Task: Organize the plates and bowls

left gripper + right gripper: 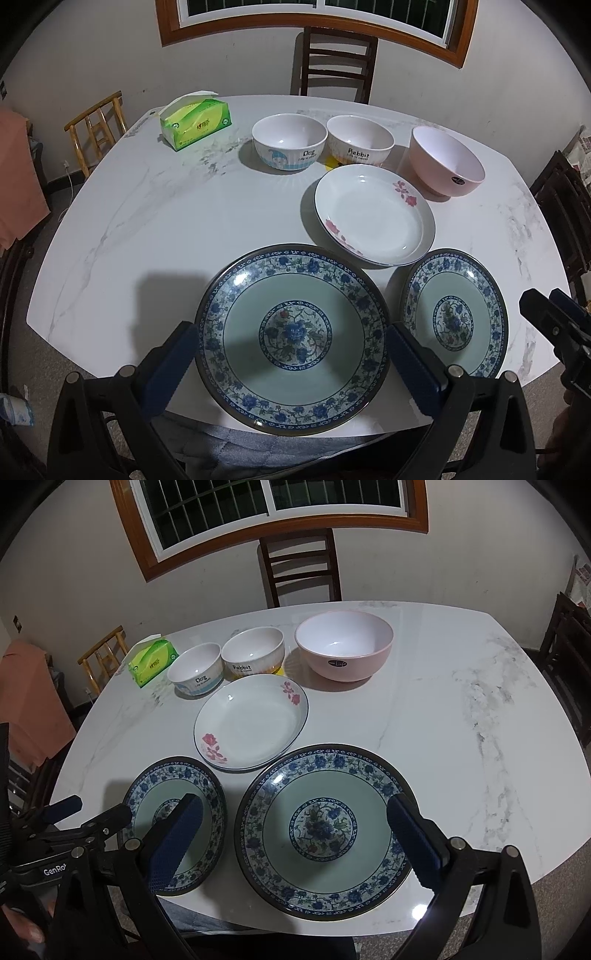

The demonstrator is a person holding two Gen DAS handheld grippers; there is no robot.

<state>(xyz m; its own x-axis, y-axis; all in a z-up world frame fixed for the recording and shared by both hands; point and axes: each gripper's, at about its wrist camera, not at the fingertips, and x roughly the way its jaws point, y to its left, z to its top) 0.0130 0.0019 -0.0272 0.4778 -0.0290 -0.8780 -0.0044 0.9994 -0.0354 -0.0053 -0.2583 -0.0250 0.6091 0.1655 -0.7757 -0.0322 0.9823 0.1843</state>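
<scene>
**Both grippers hanging wide open over the near edge of the table**

I am holding the left gripper (293,354) above the large blue-floral plate (293,338), its jaws spread wide with nothing between the pads. I am keeping the right gripper (295,830) spread the same way, gripping nothing. The large plate is overhanging the near edge of the marble table (147,229) slightly. The small blue-floral plate (456,314) is sitting just beside it, also close to that edge. Behind them the white plate with pink flowers (373,214) is lying close to both rims; I cannot tell whether they are touching. Along the back, the "Dog" bowl (290,142) and the "Rabbit" bowl (360,140) are standing side by side, the pink bowl (447,160) a little apart. The green tissue box (195,122) is sitting near the far corner. In the right wrist view, bare tabletop is stretching beyond the large plate towards the table's side edge. A dark wooden chair (334,62) is standing against the far edge.
</scene>
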